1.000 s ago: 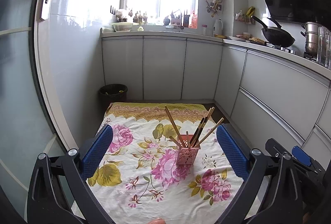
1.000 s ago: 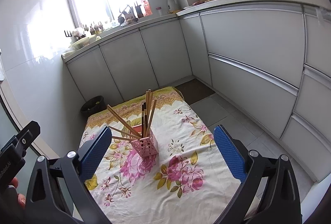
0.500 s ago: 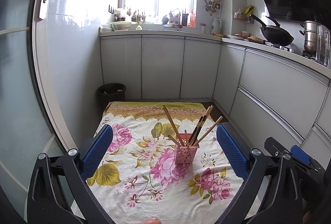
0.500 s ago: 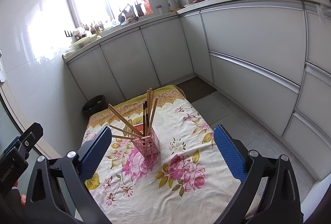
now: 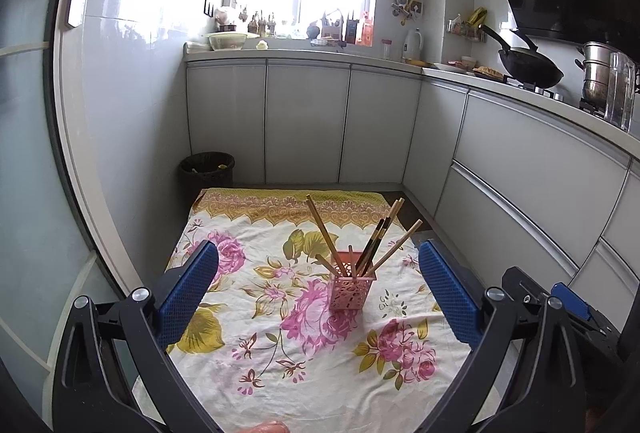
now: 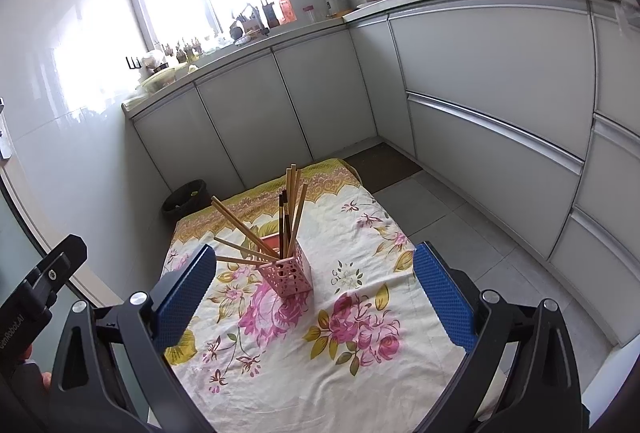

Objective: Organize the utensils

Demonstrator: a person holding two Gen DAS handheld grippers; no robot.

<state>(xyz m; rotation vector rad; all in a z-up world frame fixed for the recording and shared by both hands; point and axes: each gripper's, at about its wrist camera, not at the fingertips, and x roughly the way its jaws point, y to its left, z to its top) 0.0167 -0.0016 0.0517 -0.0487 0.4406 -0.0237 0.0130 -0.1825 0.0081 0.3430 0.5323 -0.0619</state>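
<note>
Floral cloth (image 5: 320,345): pink holder (image 5: 351,291) holds chopsticks (image 5: 376,247).

The surface I'm working over is covered by a floral cloth (image 5: 280,353), cream with pink roses and yellow-green leaves, and a gold patterned border along its far edge. The cloth hides whatever is underneath, so I can't tell if it is a low table or something else. It sits above the grey tiled floor (image 6: 460,233). Directly on the cloth, near the middle, stands a pink perforated holder (image 5: 351,291) with wooden and dark chopsticks (image 5: 376,245) leaning out of it in several directions. On the floor beyond the far left corner of the cloth stands a dark waste bin (image 5: 207,171), against the cabinets.
</note>
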